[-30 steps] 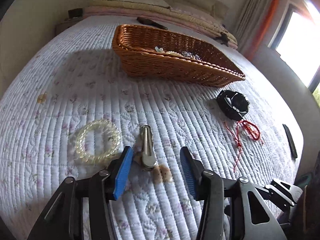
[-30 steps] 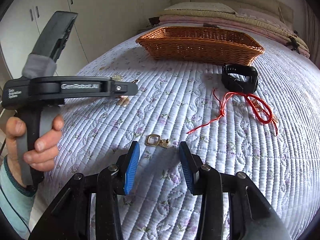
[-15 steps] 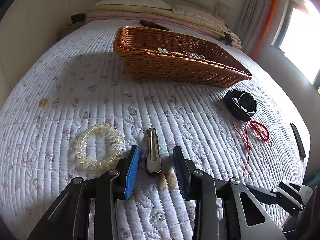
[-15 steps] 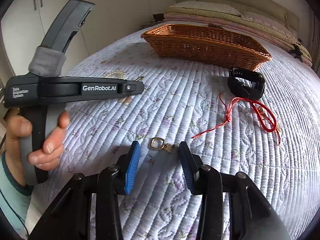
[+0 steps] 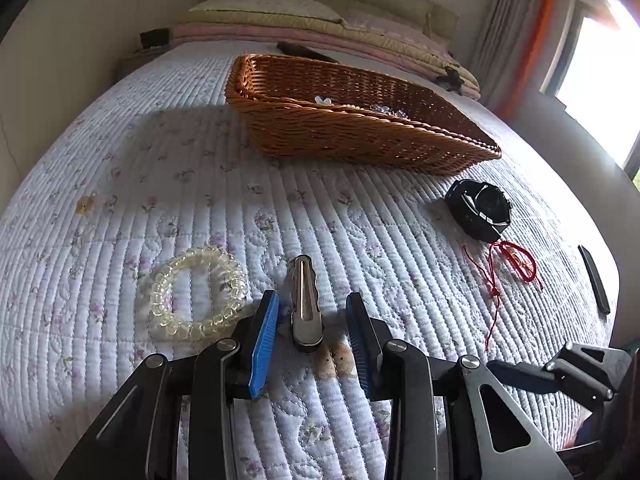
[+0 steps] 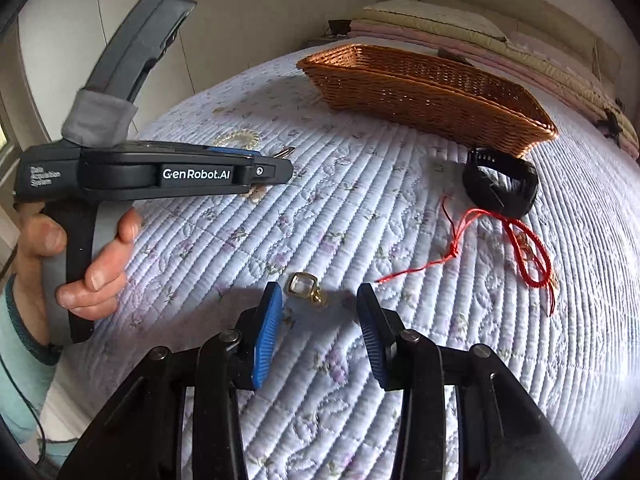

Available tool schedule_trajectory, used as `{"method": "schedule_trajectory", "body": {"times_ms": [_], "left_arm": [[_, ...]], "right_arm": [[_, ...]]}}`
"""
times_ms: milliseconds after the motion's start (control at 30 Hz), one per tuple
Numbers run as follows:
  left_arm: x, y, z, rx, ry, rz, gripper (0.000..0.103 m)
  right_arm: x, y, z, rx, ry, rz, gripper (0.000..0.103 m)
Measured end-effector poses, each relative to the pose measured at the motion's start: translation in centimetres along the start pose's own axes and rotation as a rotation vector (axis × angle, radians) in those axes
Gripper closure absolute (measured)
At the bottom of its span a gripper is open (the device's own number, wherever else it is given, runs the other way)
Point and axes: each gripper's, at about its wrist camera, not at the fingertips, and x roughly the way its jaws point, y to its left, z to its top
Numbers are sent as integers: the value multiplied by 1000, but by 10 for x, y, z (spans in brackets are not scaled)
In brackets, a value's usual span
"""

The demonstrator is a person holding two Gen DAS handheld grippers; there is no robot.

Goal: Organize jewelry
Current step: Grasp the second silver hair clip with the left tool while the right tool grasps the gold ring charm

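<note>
My left gripper point(image 5: 312, 312) is open, its blue pads on either side of a silver hair clip point(image 5: 305, 304) lying on the quilt. A clear bead bracelet point(image 5: 196, 292) lies just left of it. My right gripper point(image 6: 320, 304) is open around a small gold earring point(image 6: 305, 291) on the quilt. A woven basket point(image 5: 352, 136) with a few small pieces inside stands further back; it also shows in the right wrist view point(image 6: 424, 92). A black watch point(image 5: 480, 210) and a red cord bracelet point(image 5: 516, 264) lie to the right.
The quilted bed cover point(image 5: 200, 184) fills the work area. Folded bedding point(image 5: 320, 24) lies at the headboard. A dark flat object point(image 5: 594, 278) lies near the bed's right edge. The person's hand point(image 6: 76, 256) holds the left gripper's body at the left of the right wrist view.
My left gripper has narrowed around the hair clip and moved slightly forward. My right gripper has moved forward, so the gold earring now sits between its pads.
</note>
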Motion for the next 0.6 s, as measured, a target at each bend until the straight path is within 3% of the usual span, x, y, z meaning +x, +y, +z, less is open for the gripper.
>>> {"method": "schedule_trajectory", "body": {"times_ms": [100, 200, 300, 600], "left_arm": [[1, -2, 1, 8, 1, 4, 68], [2, -4, 1, 16, 0, 1, 68], [2, -5, 0, 23, -3, -15, 80], [-3, -18, -5, 78, -18, -29, 86]], "right_arm": [[0, 7, -1, -5, -18, -24, 80], [-3, 11, -4, -11, -38, -46, 81], [-7, 9, -8, 15, -50, -37, 82], [-24, -9, -17, 111, -82, -15, 82]]}}
